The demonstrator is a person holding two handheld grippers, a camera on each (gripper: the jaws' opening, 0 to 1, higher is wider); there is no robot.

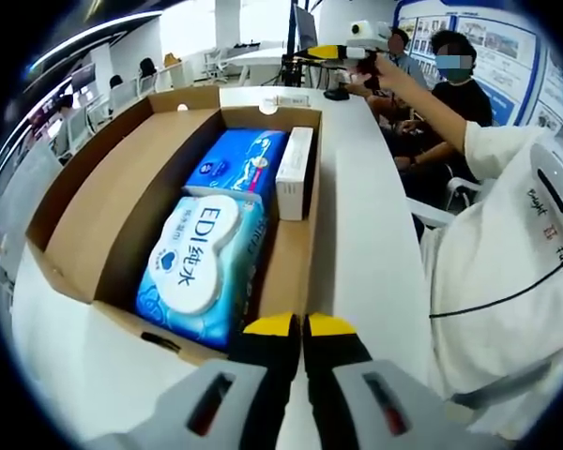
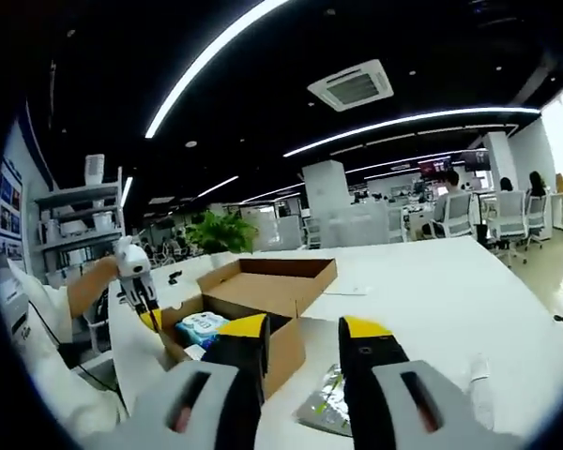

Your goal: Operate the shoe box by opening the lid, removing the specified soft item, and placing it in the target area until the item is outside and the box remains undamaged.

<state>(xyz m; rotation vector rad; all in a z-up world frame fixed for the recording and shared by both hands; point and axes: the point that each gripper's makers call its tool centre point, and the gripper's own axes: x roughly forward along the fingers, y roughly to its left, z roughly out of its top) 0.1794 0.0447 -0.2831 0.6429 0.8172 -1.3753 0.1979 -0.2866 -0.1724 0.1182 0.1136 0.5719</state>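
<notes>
The left gripper (image 1: pixel 302 326) hovers, jaws together and empty, at the near edge of the open shoe box (image 1: pixel 103 202) on the white bench (image 1: pixel 366 216). Inside lie a wet-wipes pack (image 1: pixel 202 267), a blue pack (image 1: pixel 239 164) and a small white carton (image 1: pixel 295 173). The right gripper (image 2: pixel 305 330), jaws apart, is held above the bench.

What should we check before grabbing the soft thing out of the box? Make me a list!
1. Box lid open: ok, flaps folded back.
2. Soft wipes pack reachable: ok, lying on top at the near end.
3. Left gripper ready to grab: not ok, jaws together at the box edge.
4. Right gripper open: ok, held back from the box.
5. Box undamaged: cannot tell.
6. Target area: cannot tell which spot.
</notes>
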